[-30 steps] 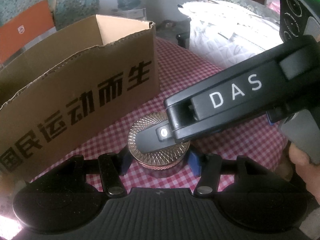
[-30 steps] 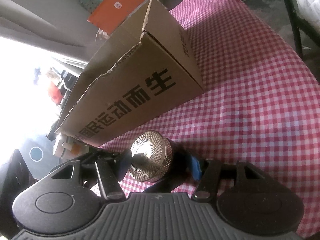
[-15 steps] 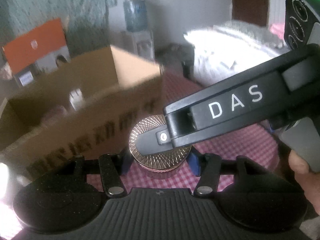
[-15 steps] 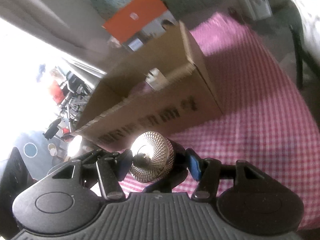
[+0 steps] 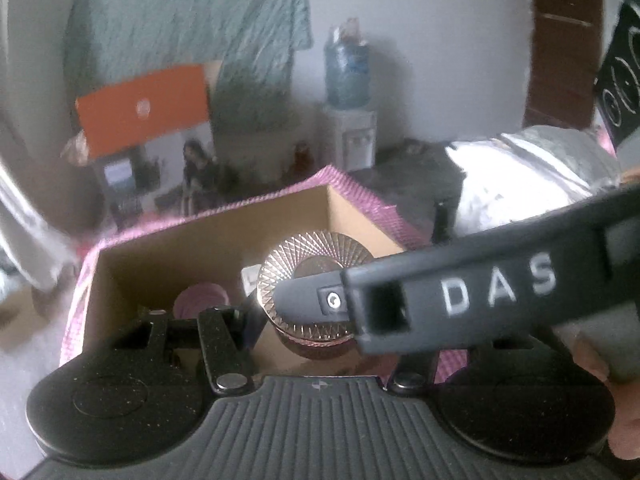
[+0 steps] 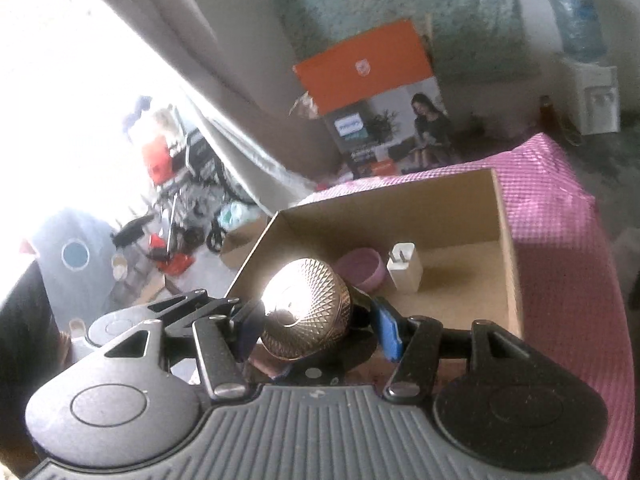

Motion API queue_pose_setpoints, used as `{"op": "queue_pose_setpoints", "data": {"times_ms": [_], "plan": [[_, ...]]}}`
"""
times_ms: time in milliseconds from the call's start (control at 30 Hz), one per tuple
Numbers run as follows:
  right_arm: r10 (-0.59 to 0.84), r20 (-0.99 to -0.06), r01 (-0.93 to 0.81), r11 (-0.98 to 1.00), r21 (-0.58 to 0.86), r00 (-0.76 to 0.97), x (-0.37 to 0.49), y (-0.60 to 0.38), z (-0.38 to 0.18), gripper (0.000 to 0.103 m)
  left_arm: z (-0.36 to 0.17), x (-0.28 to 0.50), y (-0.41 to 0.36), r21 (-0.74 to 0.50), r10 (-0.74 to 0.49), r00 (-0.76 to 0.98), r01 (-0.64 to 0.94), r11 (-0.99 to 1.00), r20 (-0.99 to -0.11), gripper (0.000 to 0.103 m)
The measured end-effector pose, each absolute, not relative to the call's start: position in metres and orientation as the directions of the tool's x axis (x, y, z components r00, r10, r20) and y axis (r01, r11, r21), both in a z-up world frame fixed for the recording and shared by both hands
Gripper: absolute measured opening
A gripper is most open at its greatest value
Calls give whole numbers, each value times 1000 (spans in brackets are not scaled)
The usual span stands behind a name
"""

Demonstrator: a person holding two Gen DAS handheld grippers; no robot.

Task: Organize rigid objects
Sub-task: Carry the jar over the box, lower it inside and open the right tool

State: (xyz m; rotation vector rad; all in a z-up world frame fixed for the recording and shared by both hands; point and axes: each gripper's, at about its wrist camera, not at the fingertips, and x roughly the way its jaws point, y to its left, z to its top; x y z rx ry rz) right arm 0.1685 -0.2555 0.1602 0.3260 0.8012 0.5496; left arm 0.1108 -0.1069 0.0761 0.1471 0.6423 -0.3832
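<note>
A round jar with a copper-gold patterned lid [image 5: 316,252] hangs in the air over the near wall of an open cardboard box [image 5: 200,236]. My left gripper [image 5: 316,320] is shut on the jar's sides. My right gripper [image 6: 320,328] is shut on the same jar [image 6: 308,300], blue pads either side; one of its fingers [image 5: 460,296], marked DAS, lies across the lid in the left wrist view. Inside the box [image 6: 506,240] sit a pink bowl [image 6: 362,268] and a white charger block [image 6: 406,268].
The box stands on a table with a pink checked cloth [image 6: 560,220]. Behind it leans an orange-topped carton [image 6: 372,68]; a water dispenser [image 5: 348,120] stands by the wall. A white bundle [image 5: 520,176] lies off to the right. Clutter fills the bright floor at left.
Both grippers have risen together with the jar, from beside the box's printed front wall on the table to above its rim. The box's inside has come into view.
</note>
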Motion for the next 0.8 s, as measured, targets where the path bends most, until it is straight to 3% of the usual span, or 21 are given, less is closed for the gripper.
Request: {"op": "queue_pose_setpoints", "data": {"times_ms": [400, 800], "plan": [[567, -782, -305, 816, 491, 258, 285, -232, 100, 62, 23, 208, -91, -214, -293, 489, 212, 954, -821, 55], [533, -839, -306, 821, 482, 109, 323, -223, 64, 63, -2, 239, -89, -291, -316, 372, 124, 949, -873, 56]]}}
